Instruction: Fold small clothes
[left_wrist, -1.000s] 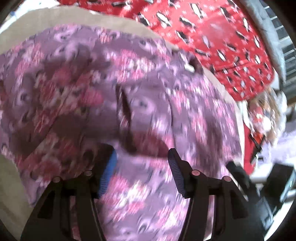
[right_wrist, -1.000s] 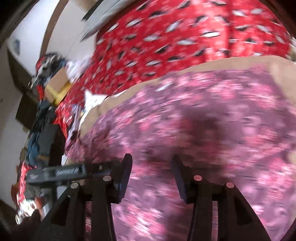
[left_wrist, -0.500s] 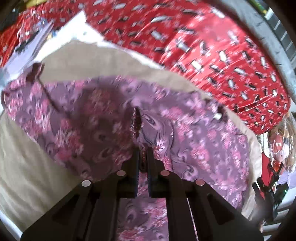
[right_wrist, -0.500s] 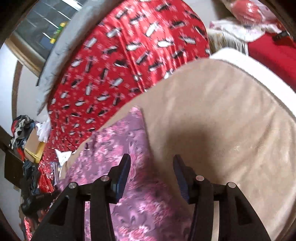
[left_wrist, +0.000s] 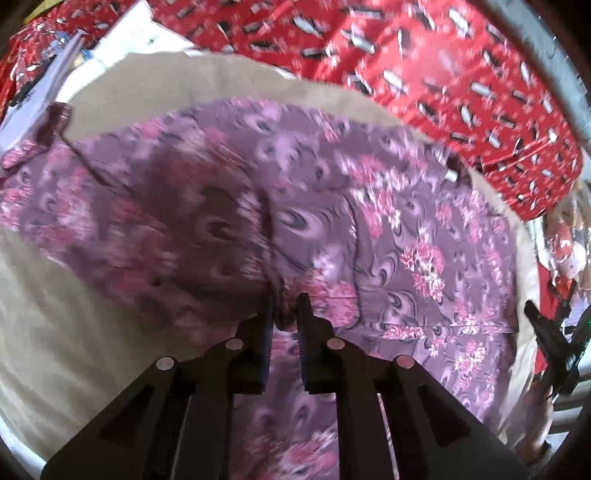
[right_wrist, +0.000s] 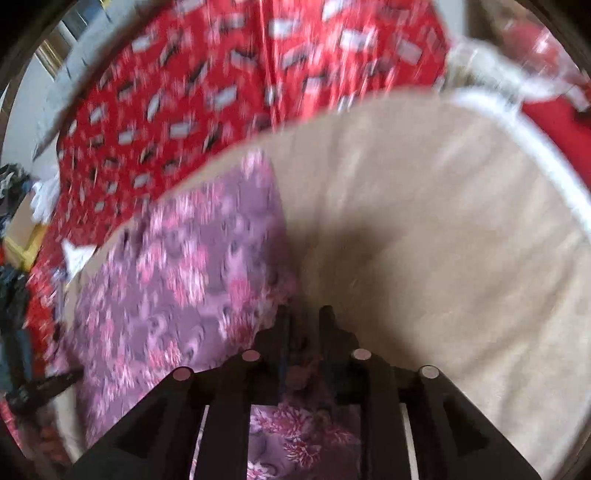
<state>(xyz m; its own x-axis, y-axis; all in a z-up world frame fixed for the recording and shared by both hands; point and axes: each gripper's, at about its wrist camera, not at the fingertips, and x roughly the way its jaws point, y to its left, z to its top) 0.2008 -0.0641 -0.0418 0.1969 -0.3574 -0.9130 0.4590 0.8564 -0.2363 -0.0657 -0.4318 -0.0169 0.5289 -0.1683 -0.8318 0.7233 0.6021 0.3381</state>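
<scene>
A purple garment with pink flowers (left_wrist: 406, 240) lies spread on a beige cloth (left_wrist: 74, 314). My left gripper (left_wrist: 284, 314) points steeply down at its middle. It pinches a raised fold beside a dark seam, and its jaws are opening slightly with fabric between them. In the right wrist view the garment (right_wrist: 177, 288) fills the lower left. My right gripper (right_wrist: 304, 317) sits at the garment's right-hand edge. Its jaws are closing, with the hem bunched between them.
The beige cloth (right_wrist: 443, 240) stretches bare to the right of the garment and ends in a white border (right_wrist: 546, 155). A red patterned blanket (left_wrist: 443, 74) lies beyond it. White papers (left_wrist: 129, 40) rest at the far left, and clutter sits at the right edge (left_wrist: 561, 251).
The left jaws went from wide open to pinched on a fold of the garment. The right gripper swept from over the garment to its right edge, and its jaws narrowed onto the hem.
</scene>
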